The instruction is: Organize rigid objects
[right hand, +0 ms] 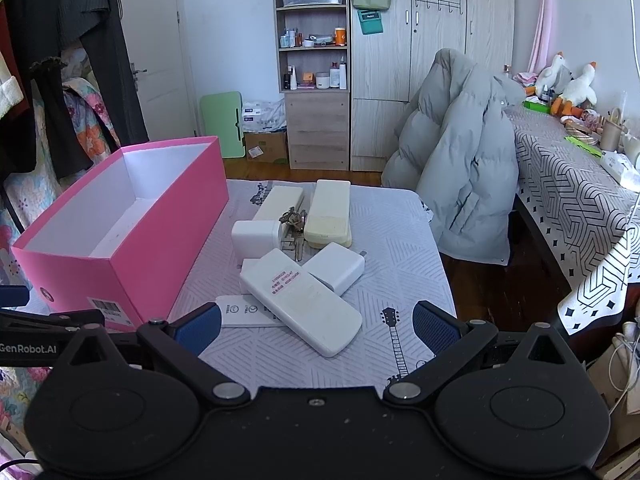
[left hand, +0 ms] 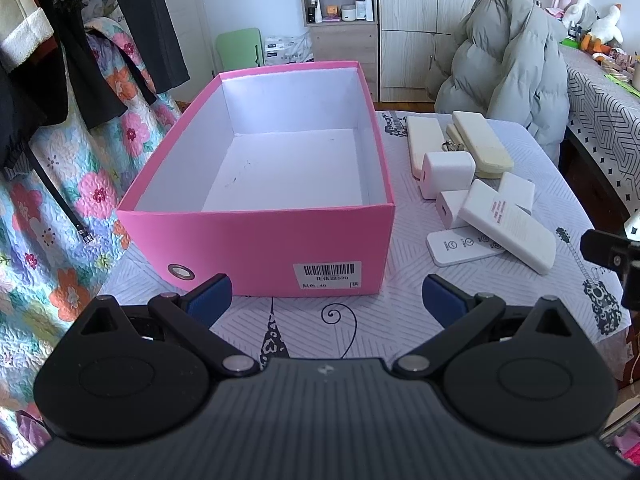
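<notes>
Pink box (left hand: 256, 240) empty at table's left, white remotes (right hand: 300, 300) heaped beside, both grippers' jaws apart.

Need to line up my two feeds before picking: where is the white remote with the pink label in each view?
Left wrist: the remote lies right of centre, tilted across a flatter remote, right of the pink box.
Right wrist: the remote lies at centre, just ahead of the open right hand-held gripper.
Shared landmark: the pink box, left of the remote in both.

Each gripper (right hand: 316, 326) comprises a black ribbed body, silver pivot screws, and blue textured finger pads (right hand: 198, 328).
</notes>
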Demonstrator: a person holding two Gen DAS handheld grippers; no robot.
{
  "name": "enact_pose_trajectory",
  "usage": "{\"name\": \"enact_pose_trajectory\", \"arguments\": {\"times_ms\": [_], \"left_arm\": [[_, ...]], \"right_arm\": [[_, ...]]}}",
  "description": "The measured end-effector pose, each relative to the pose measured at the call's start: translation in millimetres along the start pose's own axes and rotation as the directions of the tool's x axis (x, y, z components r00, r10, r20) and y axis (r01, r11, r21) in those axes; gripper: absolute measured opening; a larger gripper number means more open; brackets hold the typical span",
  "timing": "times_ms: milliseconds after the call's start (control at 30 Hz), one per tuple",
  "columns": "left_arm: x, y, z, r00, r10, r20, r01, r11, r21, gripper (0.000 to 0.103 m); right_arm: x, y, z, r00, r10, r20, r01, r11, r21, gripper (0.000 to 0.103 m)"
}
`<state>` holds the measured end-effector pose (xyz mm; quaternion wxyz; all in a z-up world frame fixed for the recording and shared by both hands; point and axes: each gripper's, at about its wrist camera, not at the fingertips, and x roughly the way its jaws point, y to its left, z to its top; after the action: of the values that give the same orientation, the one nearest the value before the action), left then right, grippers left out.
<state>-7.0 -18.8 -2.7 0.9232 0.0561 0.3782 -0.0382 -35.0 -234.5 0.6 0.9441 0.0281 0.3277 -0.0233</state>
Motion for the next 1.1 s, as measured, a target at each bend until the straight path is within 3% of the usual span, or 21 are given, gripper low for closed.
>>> {"name": "enact_pose_trajectory", "arguments": {"times_ms": [1100], "left_arm": [[1.2,-2.7,-0.7,1.0,0.009,-0.004,-0.009,1.0,0.014,0.103]], "right_arm": [[6.6,-2.7,-1.8,0.999,-0.005,-0.04,0.005,1.0,-0.004,0.103]]}}
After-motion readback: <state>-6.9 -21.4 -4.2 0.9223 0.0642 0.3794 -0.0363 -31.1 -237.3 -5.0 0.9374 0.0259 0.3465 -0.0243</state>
